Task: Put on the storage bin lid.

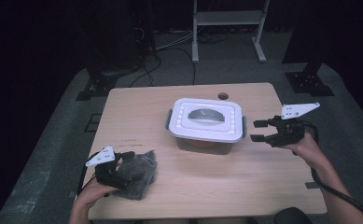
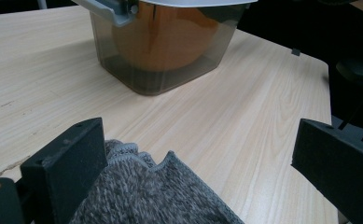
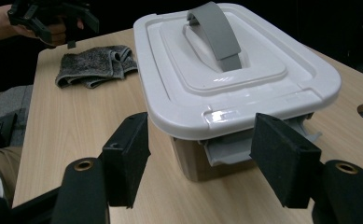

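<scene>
One lidded plastic box [image 1: 206, 125] is counted on the table [image 1: 244, 182], with one grey handle [image 3: 216, 32] on its white lid and one orange object [image 2: 163, 39] seen inside (its kind cannot be told). One grey knitted cloth [image 1: 139, 175] is counted. Two grippers are seen: left gripper [image 1: 123, 163], right gripper [image 1: 259, 130].

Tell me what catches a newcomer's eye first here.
The white-lidded box with a grey handle sits mid-table, something orange showing through its wall. The right claw, jaws open, faces its end latch; the left claw hovers over a grey cloth.
</scene>
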{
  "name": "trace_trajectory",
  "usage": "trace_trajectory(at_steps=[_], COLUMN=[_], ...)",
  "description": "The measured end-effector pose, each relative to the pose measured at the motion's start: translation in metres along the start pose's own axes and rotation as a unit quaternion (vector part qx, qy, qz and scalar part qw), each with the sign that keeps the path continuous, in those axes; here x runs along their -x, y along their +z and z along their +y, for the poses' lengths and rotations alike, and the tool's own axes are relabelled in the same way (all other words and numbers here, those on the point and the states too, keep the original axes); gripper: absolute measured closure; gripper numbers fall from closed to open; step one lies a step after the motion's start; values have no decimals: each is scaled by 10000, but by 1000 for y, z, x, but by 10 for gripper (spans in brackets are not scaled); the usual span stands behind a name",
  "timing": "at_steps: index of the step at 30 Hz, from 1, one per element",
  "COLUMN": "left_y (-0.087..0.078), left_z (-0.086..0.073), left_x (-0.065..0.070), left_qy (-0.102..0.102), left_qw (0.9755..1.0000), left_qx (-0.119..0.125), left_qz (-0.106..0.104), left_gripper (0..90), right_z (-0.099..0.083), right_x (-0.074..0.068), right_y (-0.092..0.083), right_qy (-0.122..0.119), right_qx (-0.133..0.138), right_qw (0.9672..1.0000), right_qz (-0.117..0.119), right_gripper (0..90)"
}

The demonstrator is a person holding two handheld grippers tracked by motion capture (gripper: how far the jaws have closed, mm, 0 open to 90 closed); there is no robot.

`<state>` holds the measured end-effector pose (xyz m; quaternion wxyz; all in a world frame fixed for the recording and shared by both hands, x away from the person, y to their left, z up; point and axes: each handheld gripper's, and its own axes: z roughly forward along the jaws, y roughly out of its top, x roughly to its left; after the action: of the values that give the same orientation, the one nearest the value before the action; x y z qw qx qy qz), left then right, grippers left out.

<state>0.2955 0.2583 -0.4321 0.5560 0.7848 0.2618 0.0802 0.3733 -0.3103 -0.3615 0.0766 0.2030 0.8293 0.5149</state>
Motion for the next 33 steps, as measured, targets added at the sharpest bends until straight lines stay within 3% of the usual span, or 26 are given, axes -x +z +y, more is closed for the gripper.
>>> trace_trajectory(at_steps=[33], left_y=[2], left_z=[1], left_x=[1], left_qy=[29], left_qw=[10000], left_qx=[-43], left_qz=[-15], left_gripper=[21], right_z=[-65], right_x=[-13], right_y=[-10], right_qy=[630], right_qx=[-3], right_qw=[9980], right_qz=[-98], right_gripper=[300])
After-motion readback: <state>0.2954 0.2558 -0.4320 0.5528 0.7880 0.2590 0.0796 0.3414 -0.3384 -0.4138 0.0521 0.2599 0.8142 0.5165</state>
